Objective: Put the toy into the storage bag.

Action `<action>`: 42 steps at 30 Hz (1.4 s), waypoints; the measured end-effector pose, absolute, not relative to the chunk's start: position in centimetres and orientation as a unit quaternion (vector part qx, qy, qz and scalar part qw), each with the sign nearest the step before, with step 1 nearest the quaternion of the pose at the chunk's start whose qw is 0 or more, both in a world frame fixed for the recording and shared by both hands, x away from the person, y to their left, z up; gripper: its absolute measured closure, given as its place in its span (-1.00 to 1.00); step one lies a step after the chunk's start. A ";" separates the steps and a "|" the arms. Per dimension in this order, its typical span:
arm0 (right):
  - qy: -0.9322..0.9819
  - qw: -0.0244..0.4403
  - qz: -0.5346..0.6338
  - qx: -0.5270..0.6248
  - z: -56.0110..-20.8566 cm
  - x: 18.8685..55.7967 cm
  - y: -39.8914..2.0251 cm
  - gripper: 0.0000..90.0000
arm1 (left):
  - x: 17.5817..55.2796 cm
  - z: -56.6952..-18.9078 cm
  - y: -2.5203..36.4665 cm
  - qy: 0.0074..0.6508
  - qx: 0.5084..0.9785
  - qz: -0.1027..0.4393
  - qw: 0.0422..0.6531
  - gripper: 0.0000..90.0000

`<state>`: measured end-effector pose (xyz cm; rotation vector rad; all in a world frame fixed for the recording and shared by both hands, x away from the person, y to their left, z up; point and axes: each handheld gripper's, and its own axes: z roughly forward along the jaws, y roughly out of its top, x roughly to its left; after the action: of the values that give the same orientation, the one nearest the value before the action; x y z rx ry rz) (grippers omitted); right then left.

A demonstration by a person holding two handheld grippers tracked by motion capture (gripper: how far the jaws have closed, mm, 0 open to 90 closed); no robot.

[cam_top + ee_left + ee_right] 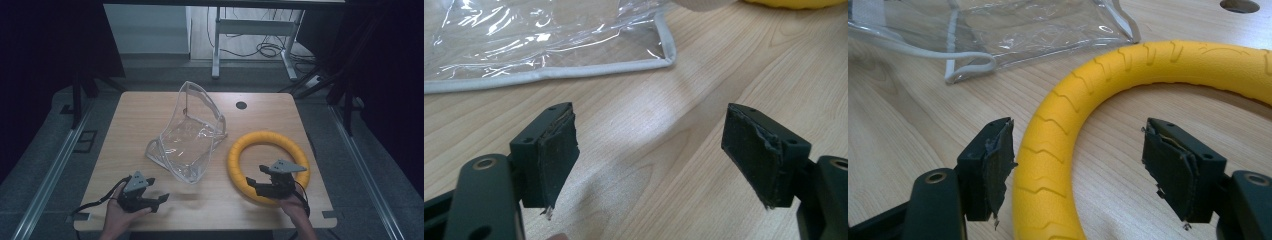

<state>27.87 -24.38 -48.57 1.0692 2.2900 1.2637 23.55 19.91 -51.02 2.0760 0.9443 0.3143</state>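
- Left gripper (159,199) near the table's (150,107) front edge, jaws spread wide, nothing between them, over bare wood.
- Right gripper (253,184) at front right, jaws apart, straddling the near arc of the yellow ring (250,145); not clamped.
- Ring lies flat, right of centre.
- Clear plastic bag (187,135) mid-table, just left of ring, partly standing.

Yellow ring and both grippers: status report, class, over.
Left gripper open over bare table. Right gripper open, straddling the ring, not gripping. Clear bag beside the ring, nothing blocking.
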 end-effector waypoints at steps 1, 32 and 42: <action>0.800 0.157 0.441 0.375 -48.6 27.9 -24.5 -0.36 | 23.5 -51.0 19.9 0.375 0.823 0.125 0.408 -0.51; 0.809 0.150 0.436 0.365 -47.4 28.4 -24.4 -0.35 | 23.7 -50.9 19.9 0.378 0.823 0.116 0.408 -0.50; 0.851 0.131 0.388 0.330 -44.6 29.1 -23.7 -0.34 | 23.7 -50.9 19.9 0.379 0.822 0.112 0.410 -0.50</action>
<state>29.13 -23.68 -44.58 0.9581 2.4693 1.1263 23.70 19.92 -50.89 2.0691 0.9535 0.2815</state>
